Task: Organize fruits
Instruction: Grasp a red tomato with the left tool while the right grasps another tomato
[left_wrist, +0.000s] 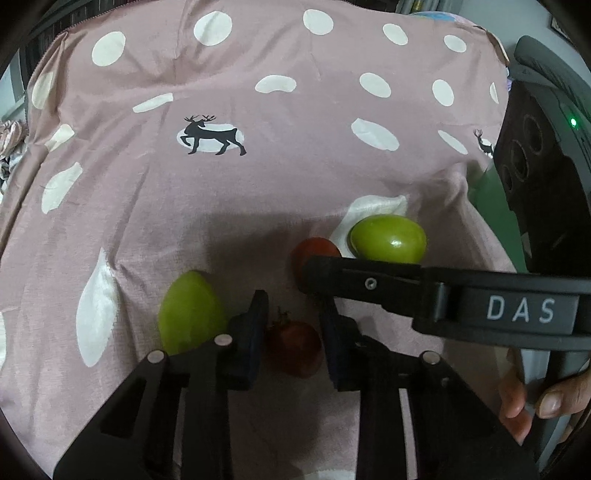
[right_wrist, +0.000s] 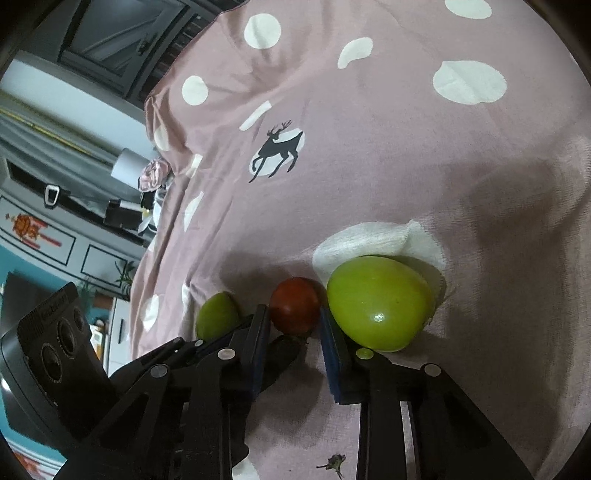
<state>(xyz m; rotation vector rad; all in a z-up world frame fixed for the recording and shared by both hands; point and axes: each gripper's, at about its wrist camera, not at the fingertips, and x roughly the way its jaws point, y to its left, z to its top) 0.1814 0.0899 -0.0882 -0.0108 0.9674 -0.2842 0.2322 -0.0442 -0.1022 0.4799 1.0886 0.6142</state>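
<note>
Writing: white letters "DAS" on the right tool's black body, right of the left wrist view.
Left tool: jaws narrow, gripping a dark red round tomato, lower centre.
Right tool: jaws narrow, closed on a second red tomato.
Green fruits: one smooth oval green fruit just right of the right tool; another partly hidden, left.
Surface: pink spotted deer-print bedsheet.

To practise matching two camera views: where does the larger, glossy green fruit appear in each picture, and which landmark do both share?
Left wrist view: glossy green fruit right of centre, just beyond the right gripper's finger.
Right wrist view: same fruit lower right, beside a red fruit.
Shared landmark: black deer print.
</note>
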